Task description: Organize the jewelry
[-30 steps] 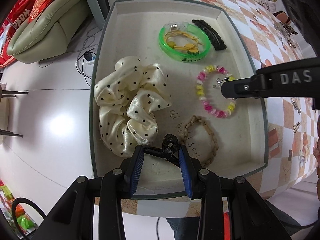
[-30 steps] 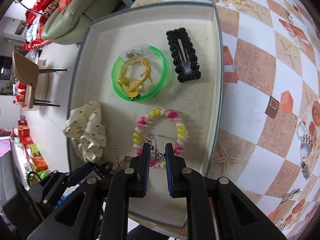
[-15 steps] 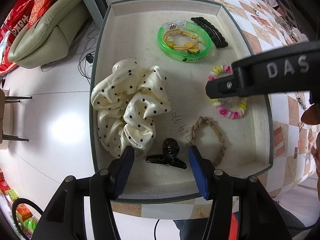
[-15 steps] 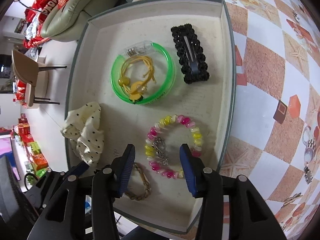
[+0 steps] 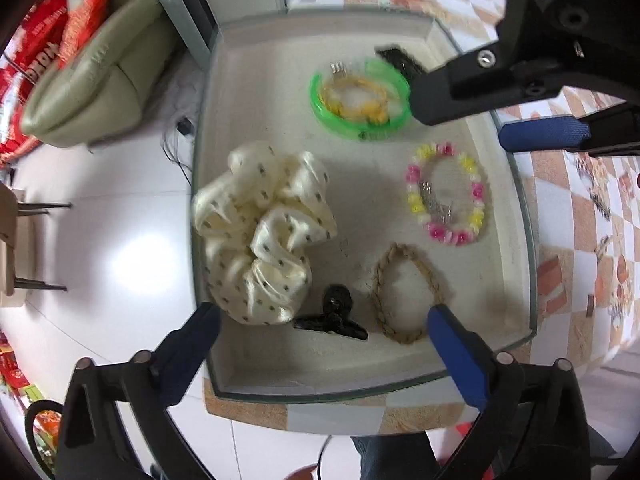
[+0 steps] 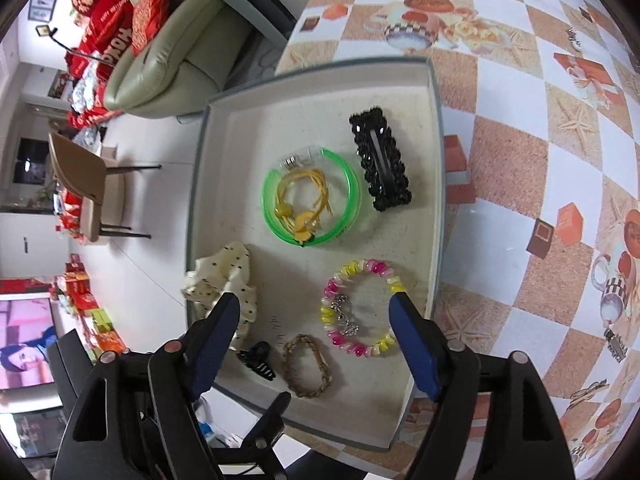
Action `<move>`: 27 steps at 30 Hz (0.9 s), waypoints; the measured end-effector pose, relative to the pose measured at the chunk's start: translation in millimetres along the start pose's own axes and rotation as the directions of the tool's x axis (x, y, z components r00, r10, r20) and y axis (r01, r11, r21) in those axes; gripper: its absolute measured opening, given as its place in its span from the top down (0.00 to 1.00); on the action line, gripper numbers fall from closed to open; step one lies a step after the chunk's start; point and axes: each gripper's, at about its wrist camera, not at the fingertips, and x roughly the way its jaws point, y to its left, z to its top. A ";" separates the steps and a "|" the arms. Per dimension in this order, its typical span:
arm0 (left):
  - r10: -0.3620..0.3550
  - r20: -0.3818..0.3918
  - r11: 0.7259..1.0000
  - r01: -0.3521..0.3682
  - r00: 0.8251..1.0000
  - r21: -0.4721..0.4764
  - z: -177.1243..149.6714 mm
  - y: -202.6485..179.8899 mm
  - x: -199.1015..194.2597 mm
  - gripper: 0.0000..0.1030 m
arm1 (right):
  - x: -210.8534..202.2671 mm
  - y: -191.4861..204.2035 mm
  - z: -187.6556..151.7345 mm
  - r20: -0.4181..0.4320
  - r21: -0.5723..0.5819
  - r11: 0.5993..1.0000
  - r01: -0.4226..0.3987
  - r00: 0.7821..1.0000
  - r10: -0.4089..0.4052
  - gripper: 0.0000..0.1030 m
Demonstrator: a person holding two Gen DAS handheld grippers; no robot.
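Note:
A shallow cream tray [image 5: 522, 216] holds the jewelry. My left gripper [image 5: 324, 315] points straight down over its near edge. Its jaws are opening wide, with the black claw clip [image 5: 338, 316] lying loose between them, untouched. Beside the clip lie a dotted cream scrunchie [image 5: 260, 232] and a braided bracelet [image 5: 380, 280]. My right gripper [image 6: 316, 300] hovers above the pink and yellow bead bracelet [image 6: 376, 350]. Its jaws are also opening and its pads [image 6: 414, 348] press on nothing. Farther back sit a green bangle [image 6: 352, 192] around yellow hair ties and a black hair clip [image 6: 380, 164].
The tray [image 6: 438, 200] stands at the corner of a table with a checked, patterned cloth [image 6: 520, 160]. Small metal trinkets [image 6: 614, 344] lie on the cloth to the right. Off the left edge are white floor, a chair [image 6: 80, 168] and a sofa [image 6: 168, 44].
Both grippers have opened. The left one let go of the black claw clip, which now lies in the tray. The right one released the bead bracelet's charm and rose.

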 end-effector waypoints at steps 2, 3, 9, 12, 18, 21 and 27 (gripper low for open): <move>0.001 -0.002 1.000 -0.001 1.000 0.013 0.1 -4.7 -5.0 0.00 | -9.6 -3.3 -1.9 0.019 0.011 1.000 -0.016 1.000 0.016 0.20; 0.003 -0.003 1.000 -0.003 1.000 0.018 0.7 -6.3 -6.6 0.00 | -17.7 -7.7 -3.2 0.034 0.018 0.999 -0.026 0.999 0.025 0.14; 0.012 0.019 0.999 -0.013 1.000 0.041 7.5 -19.7 -24.4 0.00 | -59.3 -36.8 -15.3 0.101 0.029 0.999 -0.023 0.995 0.020 0.13; 0.010 0.042 0.999 -0.012 0.999 0.052 11.9 -31.9 -37.0 0.00 | -75.5 -62.1 -24.9 0.112 0.027 0.999 0.035 0.993 -0.038 0.13; -0.001 0.086 0.997 -0.006 0.996 0.076 22.2 -71.2 -58.7 0.00 | -96.7 -143.4 -54.7 0.080 0.072 0.980 0.184 0.979 -0.189 0.13; -0.009 0.098 0.996 0.000 0.995 0.092 28.0 -92.5 -66.1 0.00 | -103.0 -190.6 -71.7 0.045 0.123 0.965 0.231 0.970 -0.238 0.13; -0.012 0.074 0.990 0.002 0.997 0.138 31.5 -146.3 -63.5 0.00 | -109.7 -241.1 -88.1 0.004 0.137 0.953 0.272 0.961 -0.275 0.13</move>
